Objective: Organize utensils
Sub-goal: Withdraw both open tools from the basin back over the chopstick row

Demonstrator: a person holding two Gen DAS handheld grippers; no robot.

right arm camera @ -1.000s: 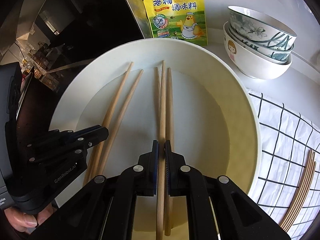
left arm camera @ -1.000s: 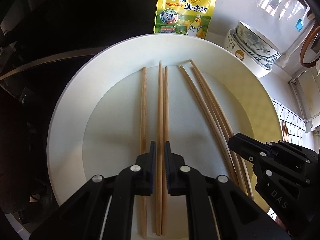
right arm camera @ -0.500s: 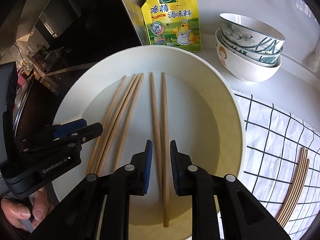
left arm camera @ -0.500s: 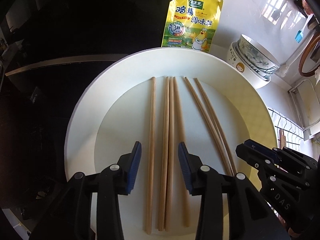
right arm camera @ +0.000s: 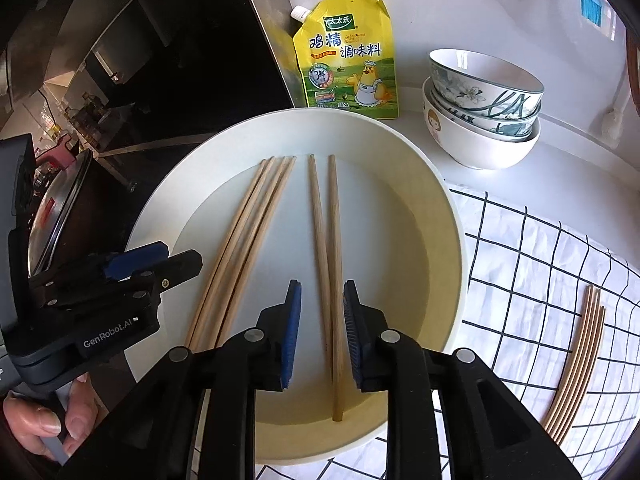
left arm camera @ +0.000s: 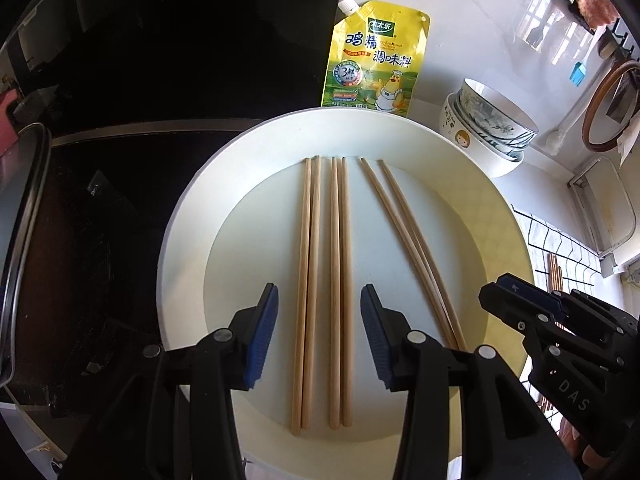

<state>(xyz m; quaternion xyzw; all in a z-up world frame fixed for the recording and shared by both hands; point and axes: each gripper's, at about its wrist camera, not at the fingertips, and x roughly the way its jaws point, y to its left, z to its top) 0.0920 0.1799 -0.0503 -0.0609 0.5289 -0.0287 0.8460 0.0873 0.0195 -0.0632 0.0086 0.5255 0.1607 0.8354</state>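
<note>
6 chopsticks (left arm camera: 338, 280) on plate (left arm camera: 180, 264) | left tongs (left arm camera: 319, 334) just opened over 4, untouched | right tongs (right arm camera: 322, 334) just opened astride 2, untouched

Matt pale wooden chopsticks (left arm camera: 338, 280) on a smooth, perhaps ceramic, white plate (left arm camera: 188, 248); glossy plastic seasoning pouch (right arm camera: 348, 60).

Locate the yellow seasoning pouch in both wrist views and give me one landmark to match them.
Left wrist view: the pouch stands top centre, just right of the middle, behind the plate's far rim.
Right wrist view: the pouch stands top centre, behind the plate's far rim, left of the stacked bowls.
Shared landmark: the stacked bowls, to the pouch's right in both views.
</note>
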